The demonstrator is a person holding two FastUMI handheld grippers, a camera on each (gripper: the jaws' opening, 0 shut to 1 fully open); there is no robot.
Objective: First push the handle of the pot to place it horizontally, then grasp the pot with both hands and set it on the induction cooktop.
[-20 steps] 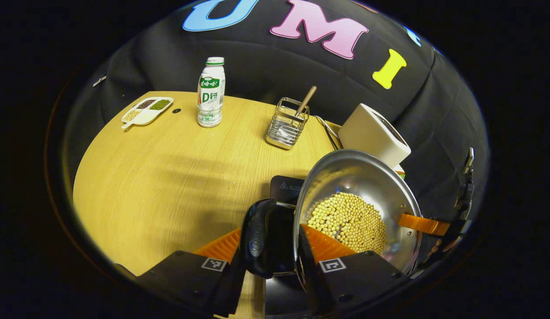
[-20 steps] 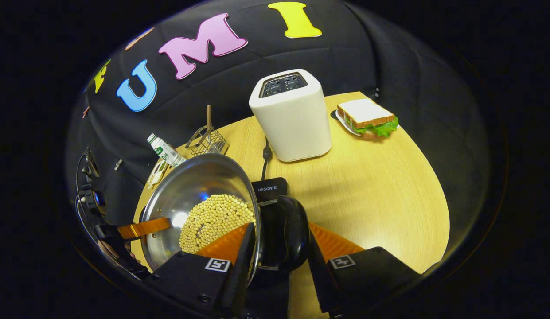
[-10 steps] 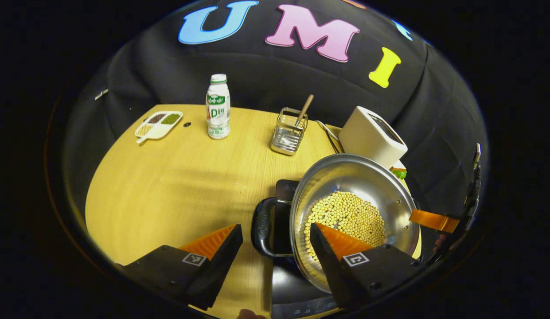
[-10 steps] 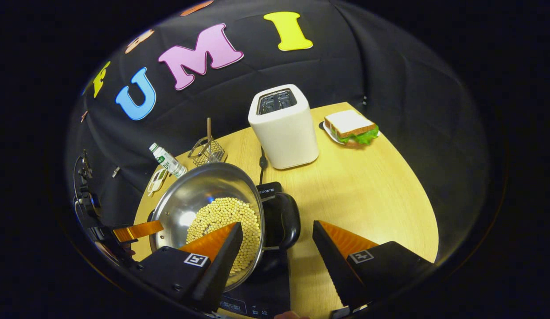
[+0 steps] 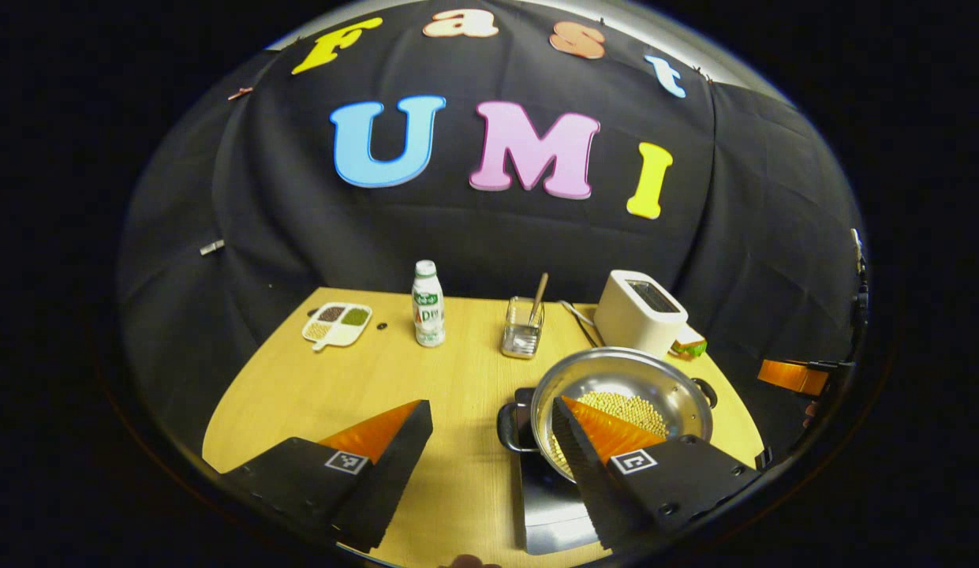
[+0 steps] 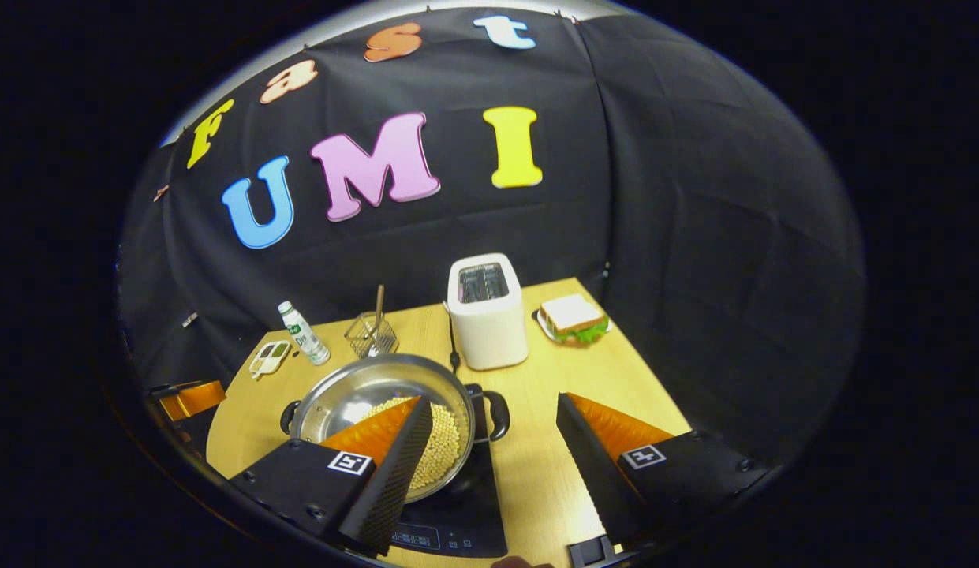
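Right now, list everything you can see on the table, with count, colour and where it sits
pot: one, silver, black handles, beans inside, on cooktop
induction cooktop: one, black, table's near edge
toaster: one, white, behind pot
sandwich: one, white bread, green lettuce, beside toaster
wire holder: one, metal, with a stick, table's back
bottle: one, white and green, beside holder
divided dish: one, white, far corner
table: one, light wood
left gripper: open, off the pot
right gripper: open, off the pot

The round stainless-steel pot [image 5: 620, 386], holding pale beans, sits upright on the flat black induction cooktop [image 5: 548, 513]; its black side handles [image 5: 511, 427] lie horizontal.
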